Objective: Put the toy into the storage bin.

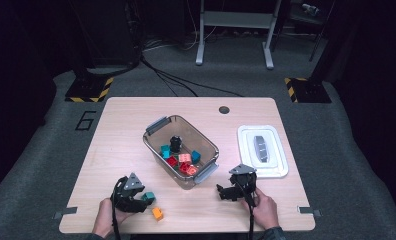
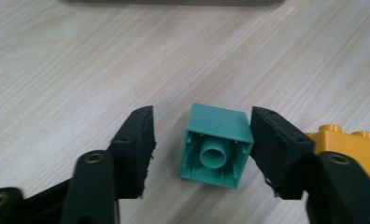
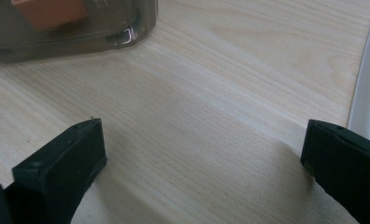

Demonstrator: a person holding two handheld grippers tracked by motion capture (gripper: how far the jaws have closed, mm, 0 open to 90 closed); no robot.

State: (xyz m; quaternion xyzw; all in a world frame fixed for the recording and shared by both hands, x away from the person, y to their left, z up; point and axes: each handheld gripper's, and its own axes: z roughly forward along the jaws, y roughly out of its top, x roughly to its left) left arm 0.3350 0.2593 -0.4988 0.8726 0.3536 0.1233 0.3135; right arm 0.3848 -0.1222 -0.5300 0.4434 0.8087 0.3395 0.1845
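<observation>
The left gripper [image 2: 202, 149] straddles, jaws parted, a hollow teal plastic brick [image 2: 216, 147] lying on the pale wood-grain tabletop [image 2: 103, 60], its right jaw touching the brick beside a studded yellow brick [image 2: 351, 144]

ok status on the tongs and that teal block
Left tongs open around teal block, one jaw touching. Right tongs open, empty. Orange block close beside.

The worktop [image 1: 136, 125] is evenly lit from overhead; surroundings are left dark. Soft shadows are cast; near edges are slightly blurred.
</observation>
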